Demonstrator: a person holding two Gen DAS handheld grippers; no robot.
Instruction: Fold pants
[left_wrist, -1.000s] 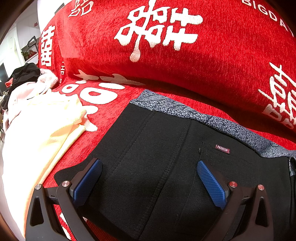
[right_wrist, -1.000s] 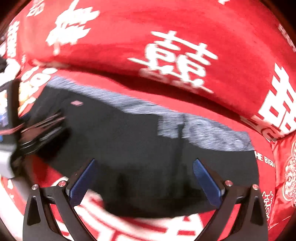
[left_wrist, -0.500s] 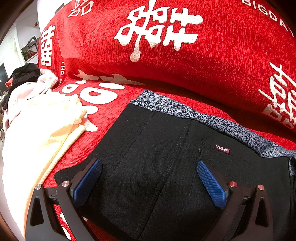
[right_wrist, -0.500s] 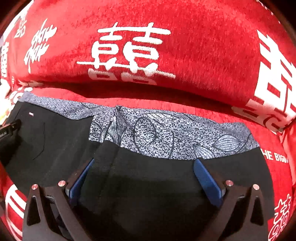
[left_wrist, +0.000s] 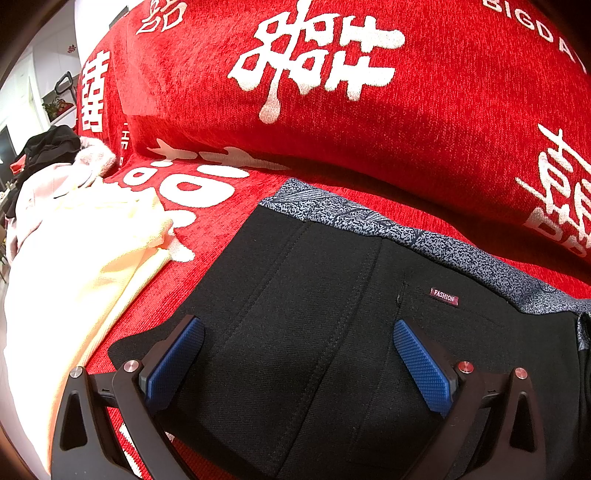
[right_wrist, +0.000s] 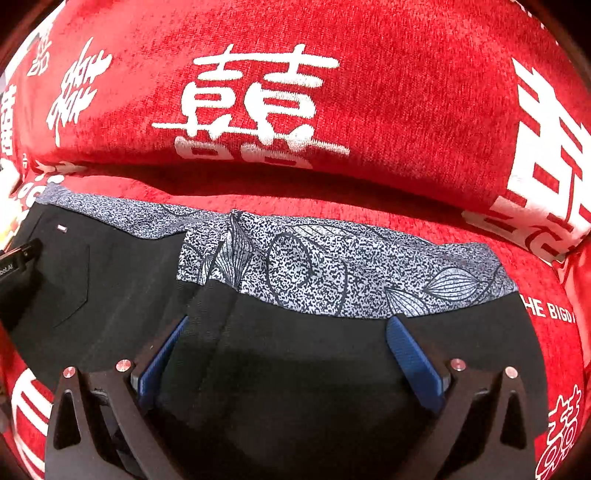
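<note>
Left wrist view shows the left gripper (left_wrist: 297, 354) with its blue pads spread wide and nothing between them, poised low over the black pants (left_wrist: 332, 332), which lie flat on the red sofa cover (left_wrist: 406, 129) directly ahead of and beneath the fingers. A patterned grey waistband (left_wrist: 424, 240) runs along the far edge beyond the tips, and a small FASHION label (left_wrist: 444, 296) sits just past the right-hand pad. Off to the left of the tool lies a pale yellow garment (left_wrist: 74, 258). From the right wrist, the right gripper (right_wrist: 286, 354) is likewise spread and empty over the pants (right_wrist: 295, 369), the waistband (right_wrist: 332, 273) just ahead of its tips with one part overlapping another. I judge the folding partly done: the garment looks doubled and laid out, with further folds left. Compared with a second ago, the left tool has not shifted, while the right one has swung across from a blurred sweep and settled.
</note>
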